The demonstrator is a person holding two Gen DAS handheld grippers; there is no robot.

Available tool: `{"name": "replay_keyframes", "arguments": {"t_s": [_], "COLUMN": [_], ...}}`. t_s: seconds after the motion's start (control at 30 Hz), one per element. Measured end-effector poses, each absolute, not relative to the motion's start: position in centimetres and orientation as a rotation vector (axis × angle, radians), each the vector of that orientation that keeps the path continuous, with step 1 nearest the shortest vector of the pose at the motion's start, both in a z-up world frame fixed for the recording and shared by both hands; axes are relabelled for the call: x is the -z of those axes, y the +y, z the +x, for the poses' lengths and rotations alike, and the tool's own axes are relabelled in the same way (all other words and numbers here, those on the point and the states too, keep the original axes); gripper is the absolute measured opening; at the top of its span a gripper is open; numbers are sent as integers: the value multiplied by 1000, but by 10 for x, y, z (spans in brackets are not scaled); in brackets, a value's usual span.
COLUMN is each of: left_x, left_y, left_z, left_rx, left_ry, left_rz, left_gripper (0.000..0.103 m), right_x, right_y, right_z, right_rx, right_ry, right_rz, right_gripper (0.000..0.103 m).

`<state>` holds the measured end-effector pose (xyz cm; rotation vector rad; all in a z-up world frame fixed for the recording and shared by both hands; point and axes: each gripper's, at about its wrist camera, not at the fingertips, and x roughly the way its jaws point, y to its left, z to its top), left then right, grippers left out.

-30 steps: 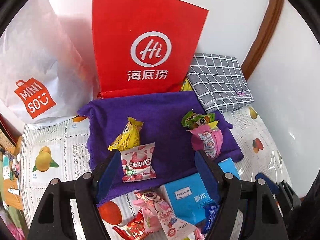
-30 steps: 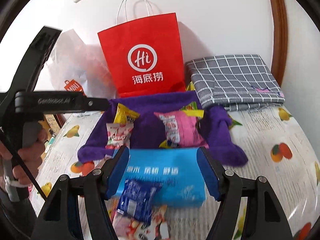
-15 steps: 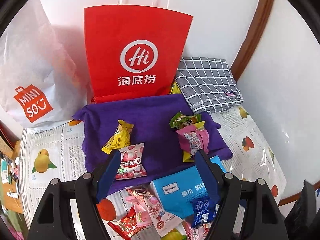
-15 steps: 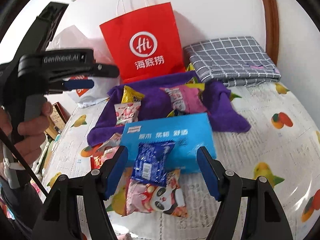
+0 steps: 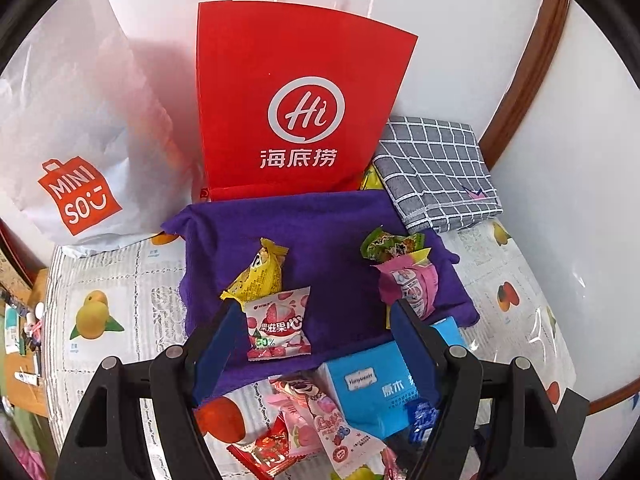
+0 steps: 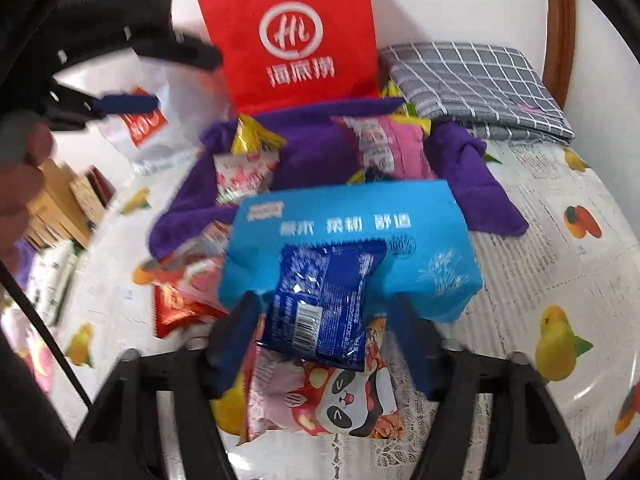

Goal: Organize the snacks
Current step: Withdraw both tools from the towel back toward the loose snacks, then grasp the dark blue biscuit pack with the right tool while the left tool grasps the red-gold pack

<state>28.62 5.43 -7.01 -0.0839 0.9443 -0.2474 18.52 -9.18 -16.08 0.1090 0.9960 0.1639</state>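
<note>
Hovering wide open and empty, the right gripper (image 6: pixel 324 340) straddles the dark-blue foil snack packet (image 6: pixel 320 304) leaning on the light-blue tissue pack (image 6: pixel 420 224); close squarely across the packet's middle, sparing the tissue pack.

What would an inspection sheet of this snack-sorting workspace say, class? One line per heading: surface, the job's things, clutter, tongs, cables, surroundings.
Surface: fruit-print tablecloth with a purple towel spread on it.
Job's things: on the towel, a yellow packet, a strawberry packet, a green packet and a pink packet; off it, a blue packet leaning on the blue tissue pack, over a panda packet.
Clutter: folded grey checked cloth.
Tongs: left tongs open, empty; right tongs open astride the blue packet, blurred.
Cables: nothing seen.
Surroundings: red paper bag, white Miniso bag, white wall.
</note>
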Motion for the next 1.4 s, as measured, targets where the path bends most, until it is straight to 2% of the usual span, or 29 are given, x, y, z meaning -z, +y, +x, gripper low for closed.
{"name": "replay_keyframes", "arguments": {"t_s": [0.17,0.6,1.17,1.23,1.3,1.37,1.4], "left_x": [71,81,120,122,125,130,134], "left_y": [48,44,98,97,96,96,97], "left_z": [284,246,186,181,177,176,176], "left_rx": [234,265,193,190,190,185,181], "left_ry": [939,939,971,967,972,990,1001], "left_rz": [-59,-48,-182,-154,-144,-149,-157], "left_gripper": [75,75,75,75,75,75,75], "right_x": [159,126,193,194,194,195,196], "right_y": [-98,-159,-168,-167,-168,-168,-167], "right_z": [179,143,108,106,107,109,110], "right_rx": [-171,-99,-134,-118,-113,-117,-117], "right_ry": [962,875,1040,1025,1022,1018,1017], "right_rz": [118,123,24,1,8,25,23], "right_gripper": [47,47,48,51,65,66,61]}}
